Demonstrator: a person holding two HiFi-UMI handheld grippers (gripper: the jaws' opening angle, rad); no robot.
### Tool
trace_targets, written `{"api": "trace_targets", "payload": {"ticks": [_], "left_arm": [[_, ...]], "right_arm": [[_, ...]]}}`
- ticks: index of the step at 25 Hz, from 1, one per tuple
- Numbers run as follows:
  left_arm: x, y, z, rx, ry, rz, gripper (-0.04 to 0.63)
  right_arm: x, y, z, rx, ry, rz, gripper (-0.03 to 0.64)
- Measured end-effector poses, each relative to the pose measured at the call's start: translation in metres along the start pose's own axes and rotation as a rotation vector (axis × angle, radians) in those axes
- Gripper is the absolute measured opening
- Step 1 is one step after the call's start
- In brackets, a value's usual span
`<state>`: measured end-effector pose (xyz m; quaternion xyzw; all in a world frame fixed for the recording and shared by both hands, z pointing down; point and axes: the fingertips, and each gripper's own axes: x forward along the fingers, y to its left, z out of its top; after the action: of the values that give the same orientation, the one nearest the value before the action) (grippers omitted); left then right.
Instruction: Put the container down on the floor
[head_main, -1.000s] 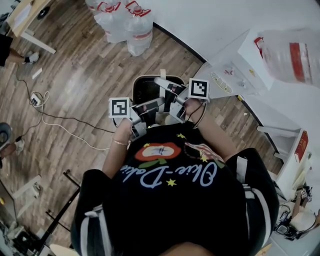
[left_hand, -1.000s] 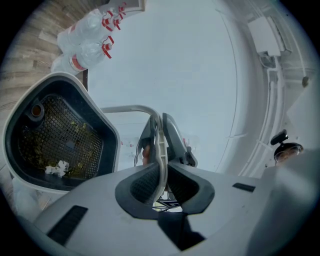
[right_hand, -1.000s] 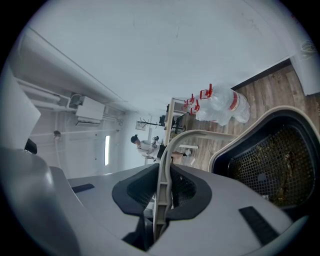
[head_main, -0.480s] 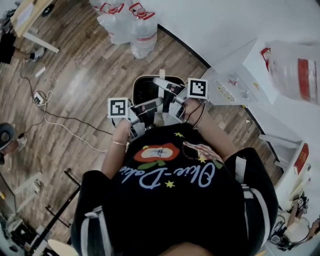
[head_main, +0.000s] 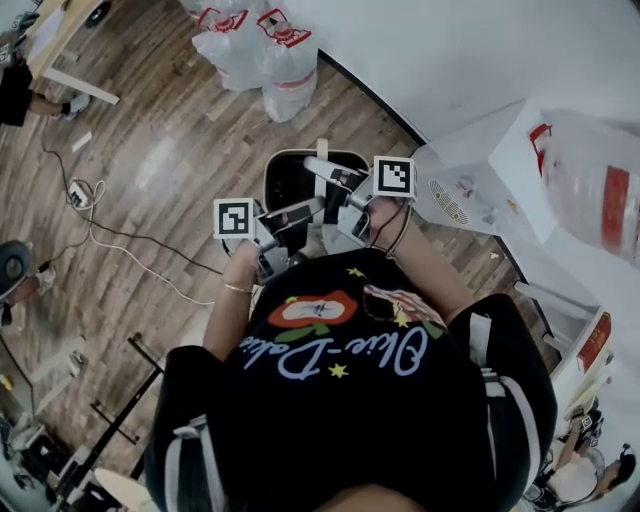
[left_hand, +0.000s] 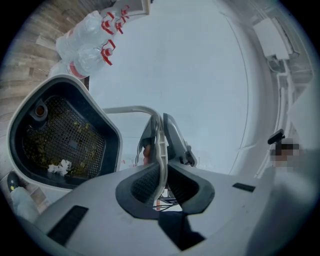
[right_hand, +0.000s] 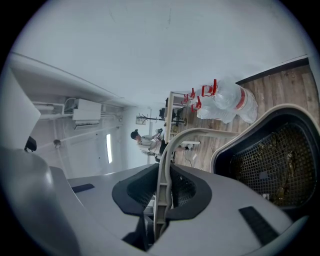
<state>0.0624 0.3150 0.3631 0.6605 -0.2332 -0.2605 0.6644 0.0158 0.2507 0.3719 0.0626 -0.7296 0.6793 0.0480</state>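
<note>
Left claw (left_hand: 161, 182): clenched on the container's handle (left_hand: 158, 142), textured dark pads pinching the thin strip from both sides. Right claw (right_hand: 162, 192): same, jaws only narrowly apart, pads pressed on the same handle, nothing else between them. Both my claws come at the handle from opposite sides, and their marker cubes sit close together in front of my torso.

The container (head_main: 285, 180) hangs off that handle just ahead of my body, over the wood floor (head_main: 150, 170), with its opening facing up in the head view. Shape: a rounded triangle-ish tub with a pale smooth plastic rim and a dark inside. A black mesh basket (left_hand: 65, 142) lines it, with yellowish bits stuck in the grid and a white crumpled scrap (left_hand: 59, 167). The handle is pale plastic, a thin arched band, ribbed near the pads.

Around: clear water jugs (head_main: 262, 50) with red caps by the plain white wall (head_main: 450, 50), a light cable (head_main: 120, 240) looped over the glossy plank floor, and a white unit (head_main: 480, 170) with a big jug (head_main: 600, 180) on it at my right.

Versus a second ago: the grip is unchanged, both claws on the handle in the same pose. The surroundings have slid, and the white unit and its jug now sit lower in the head view.
</note>
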Motion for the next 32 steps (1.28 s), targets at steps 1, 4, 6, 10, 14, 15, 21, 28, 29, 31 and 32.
{"api": "trace_targets", "payload": {"ticks": [1, 4, 6, 10, 14, 15, 21, 28, 29, 31, 32], "left_arm": [[0.003, 0.000, 0.003, -0.003, -0.002, -0.001, 0.044], [0.013, 0.000, 0.014, -0.004, -0.007, -0.003, 0.045], [0.021, 0.000, 0.021, -0.004, -0.008, -0.001, 0.044], [0.049, 0.007, 0.049, 0.004, -0.005, 0.027, 0.044], [0.059, 0.008, 0.058, 0.006, -0.010, 0.025, 0.046], [0.059, 0.007, 0.057, 0.003, -0.012, 0.019, 0.046], [0.058, 0.008, 0.057, 0.005, -0.027, 0.005, 0.046], [0.057, 0.012, 0.058, 0.017, -0.029, 0.003, 0.046], [0.057, 0.012, 0.058, 0.013, -0.028, -0.001, 0.046], [0.058, 0.012, 0.058, 0.015, -0.022, -0.006, 0.046], [0.057, 0.012, 0.057, 0.019, -0.016, -0.007, 0.046]], "right_arm": [[0.000, 0.000, 0.005, 0.000, 0.004, 0.002, 0.048], [0.001, 0.000, 0.019, -0.003, 0.018, 0.009, 0.048], [0.001, 0.000, 0.029, -0.002, 0.026, 0.022, 0.048], [-0.003, -0.008, 0.068, 0.014, 0.038, 0.019, 0.048], [-0.004, -0.009, 0.080, 0.023, 0.050, 0.015, 0.048], [-0.004, -0.009, 0.079, 0.024, 0.050, 0.013, 0.048], [-0.002, -0.005, 0.078, 0.005, 0.065, 0.020, 0.048], [-0.002, -0.010, 0.079, -0.004, 0.061, 0.010, 0.048], [-0.002, -0.010, 0.079, -0.007, 0.059, 0.006, 0.048], [-0.004, -0.013, 0.079, -0.009, 0.052, -0.020, 0.048], [-0.004, -0.013, 0.078, -0.010, 0.046, -0.021, 0.048]]}}
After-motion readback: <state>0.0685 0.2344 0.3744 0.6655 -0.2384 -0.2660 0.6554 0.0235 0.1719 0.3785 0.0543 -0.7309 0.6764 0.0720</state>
